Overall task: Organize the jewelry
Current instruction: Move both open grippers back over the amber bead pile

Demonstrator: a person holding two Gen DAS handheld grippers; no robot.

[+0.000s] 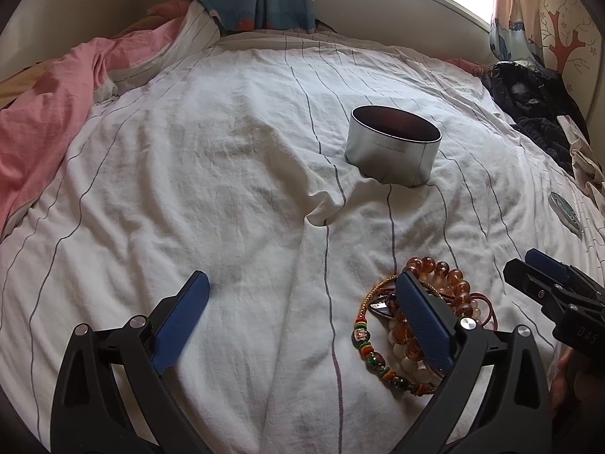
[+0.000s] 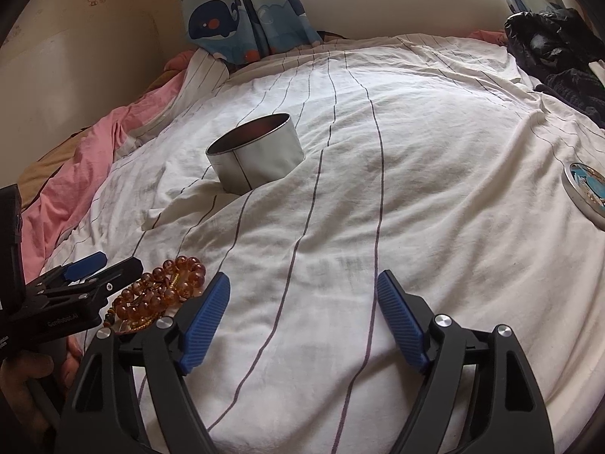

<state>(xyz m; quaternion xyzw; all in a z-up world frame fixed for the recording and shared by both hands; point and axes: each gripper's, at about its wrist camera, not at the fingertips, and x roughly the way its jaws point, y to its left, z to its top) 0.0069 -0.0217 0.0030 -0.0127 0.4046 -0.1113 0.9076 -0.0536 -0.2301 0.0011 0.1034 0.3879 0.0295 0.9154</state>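
Note:
A pile of bead bracelets (image 1: 446, 283), amber beads plus a green and red woven one (image 1: 372, 352), lies on the white striped bedsheet (image 1: 227, 189). A round silver tin (image 1: 393, 145) stands open and upright further back. My left gripper (image 1: 302, 283) is open and empty; its right finger (image 1: 423, 317) lies over the pile. My right gripper (image 2: 302, 283) is open and empty, just right of the bracelets (image 2: 162, 295). The tin shows in the right wrist view (image 2: 257, 155), and the left gripper (image 2: 102, 265) too. The right gripper (image 1: 529, 265) shows at the left wrist view's right edge.
The tin's round lid (image 2: 586, 193) lies on the sheet at the right, also in the left wrist view (image 1: 565, 210). A pink blanket (image 1: 49, 113) is bunched at the left. Dark clothing (image 1: 529, 90) lies at the back right. Whale curtains (image 2: 242, 11) hang behind.

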